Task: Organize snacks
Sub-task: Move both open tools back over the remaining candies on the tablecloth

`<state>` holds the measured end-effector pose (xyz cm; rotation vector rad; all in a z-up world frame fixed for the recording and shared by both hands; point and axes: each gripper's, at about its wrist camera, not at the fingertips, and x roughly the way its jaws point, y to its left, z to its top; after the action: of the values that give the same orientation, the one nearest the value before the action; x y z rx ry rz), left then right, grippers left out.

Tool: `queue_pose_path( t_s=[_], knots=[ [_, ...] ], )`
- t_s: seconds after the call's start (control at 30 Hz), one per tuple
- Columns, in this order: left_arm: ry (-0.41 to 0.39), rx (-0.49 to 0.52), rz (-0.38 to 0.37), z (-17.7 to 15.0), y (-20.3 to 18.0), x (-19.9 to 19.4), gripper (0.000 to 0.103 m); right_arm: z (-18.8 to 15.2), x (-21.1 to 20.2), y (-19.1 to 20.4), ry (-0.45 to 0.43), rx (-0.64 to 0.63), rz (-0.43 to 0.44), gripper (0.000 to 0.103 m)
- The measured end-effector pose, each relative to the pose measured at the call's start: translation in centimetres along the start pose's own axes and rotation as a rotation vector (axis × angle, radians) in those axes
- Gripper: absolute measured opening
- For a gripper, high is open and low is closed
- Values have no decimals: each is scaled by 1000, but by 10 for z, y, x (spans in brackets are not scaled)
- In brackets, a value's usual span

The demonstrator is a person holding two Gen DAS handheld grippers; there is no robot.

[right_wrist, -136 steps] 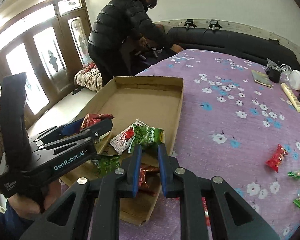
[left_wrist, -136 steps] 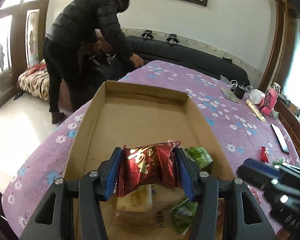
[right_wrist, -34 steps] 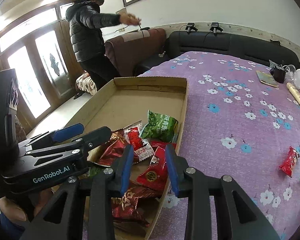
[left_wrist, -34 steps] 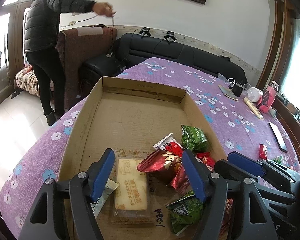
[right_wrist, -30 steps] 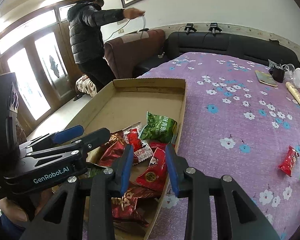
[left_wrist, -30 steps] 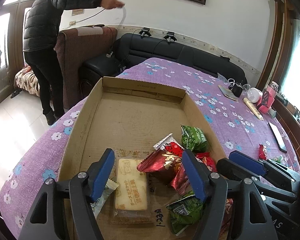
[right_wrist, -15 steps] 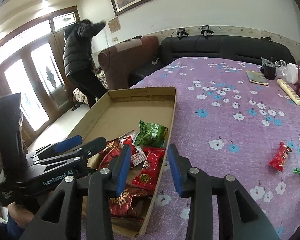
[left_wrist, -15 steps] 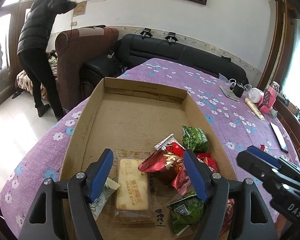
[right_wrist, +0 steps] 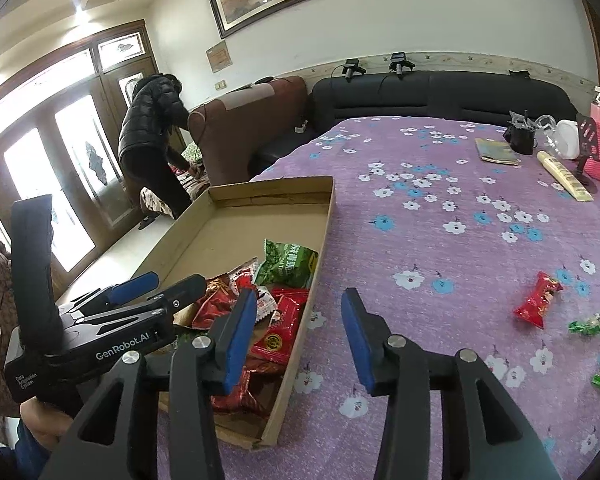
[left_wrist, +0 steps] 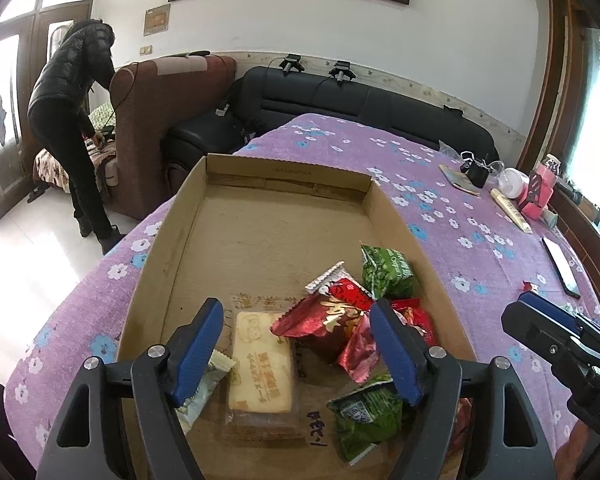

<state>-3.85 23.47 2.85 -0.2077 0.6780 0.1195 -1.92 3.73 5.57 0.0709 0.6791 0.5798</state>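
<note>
A shallow cardboard box (left_wrist: 172, 240) lies on the purple flowered cloth. In its near end are a biscuit pack (left_wrist: 262, 364), a dark red packet (left_wrist: 320, 322), a green packet (left_wrist: 386, 270) and other wrappers. My left gripper (left_wrist: 296, 332) hovers above them, jaws opening, pads touching nothing. My right gripper (right_wrist: 298, 312) hangs over the box's right wall (right_wrist: 324, 232), jaws opening with nothing between them. A red packet (right_wrist: 538, 300) and small green sweets (right_wrist: 592, 326) lie loose on the cloth to the right.
A person in a black jacket (left_wrist: 70, 120) bends behind the brown armchair (left_wrist: 168, 128), left of the black sofa (left_wrist: 360, 108). A phone (left_wrist: 560, 264), a tube (right_wrist: 564, 176), a white jar (right_wrist: 570, 134) and a pink stand (right_wrist: 598, 148) sit along the table's far right.
My right gripper has spread wider and drifted right, from over the red packets to the box's right wall. The left jaws widened slightly. The person moved left and bent down.
</note>
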Motion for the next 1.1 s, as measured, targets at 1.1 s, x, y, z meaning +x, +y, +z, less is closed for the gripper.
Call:
queue_pose_path(
  t_s=[1.1],
  knots=[
    [46,212,-191,16,-127,-29,81,0,-112,-208,-154,414,-276,48]
  ],
)
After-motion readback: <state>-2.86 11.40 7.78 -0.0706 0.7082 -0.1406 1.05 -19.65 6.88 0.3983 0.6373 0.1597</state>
